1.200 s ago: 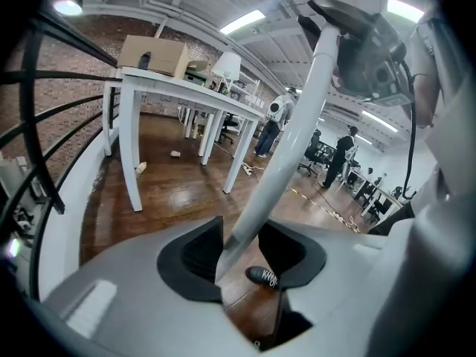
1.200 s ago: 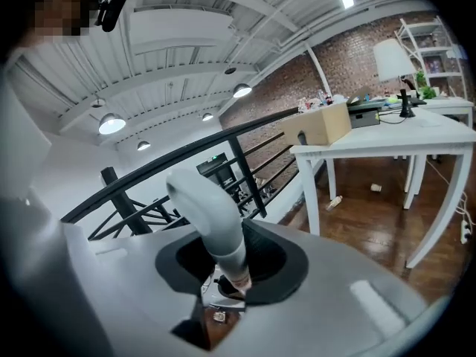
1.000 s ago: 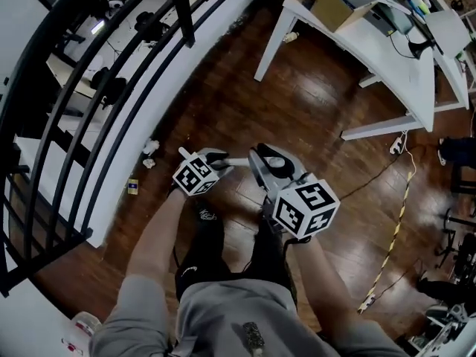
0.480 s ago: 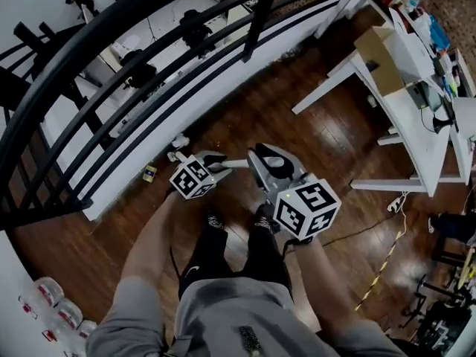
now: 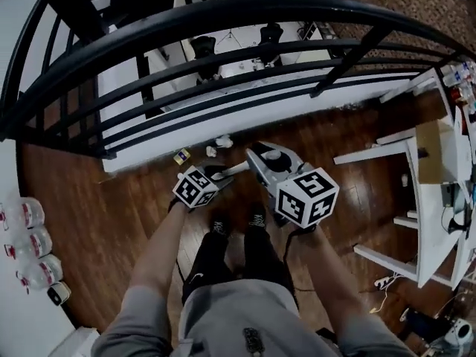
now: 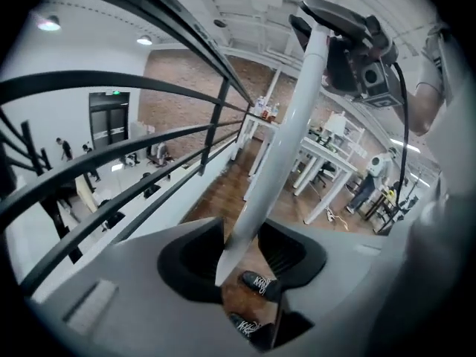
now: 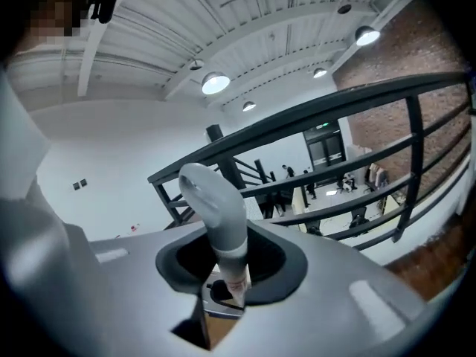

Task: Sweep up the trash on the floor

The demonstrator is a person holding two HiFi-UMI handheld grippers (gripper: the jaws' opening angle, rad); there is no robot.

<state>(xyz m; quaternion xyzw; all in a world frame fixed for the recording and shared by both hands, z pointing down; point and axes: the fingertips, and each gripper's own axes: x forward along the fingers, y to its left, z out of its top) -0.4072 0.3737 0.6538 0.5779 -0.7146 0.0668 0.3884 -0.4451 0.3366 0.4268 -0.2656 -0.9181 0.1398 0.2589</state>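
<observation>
My left gripper point(image 5: 218, 174) is shut on a white pole point(image 5: 234, 169) that runs across to my right gripper point(image 5: 260, 158). In the left gripper view the pole point(image 6: 290, 140) passes between the jaws of the left gripper point(image 6: 238, 262) and rises toward the right gripper point(image 6: 357, 50). The right gripper point(image 7: 230, 274) is shut on the pole's grey looped handle end point(image 7: 216, 199). Two crumpled white paper bits point(image 5: 223, 141) and a small yellow item point(image 5: 181, 156) lie on the dark wood floor by the railing's white base, just beyond the grippers. The pole's lower end is hidden.
A black railing point(image 5: 245, 21) curves across the top over a white ledge point(image 5: 312, 110), with a lower floor beyond it. White tables point(image 5: 428, 199) with a cardboard box point(image 5: 435, 151) stand at the right. Bottles point(image 5: 30, 244) sit at the left. The person's black shoes point(image 5: 218, 224) are below the grippers.
The person has turned left: the railing swung from the left side to across the top, the tables slid to the right, and the trash now lies straight ahead. Both grippers keep their hold.
</observation>
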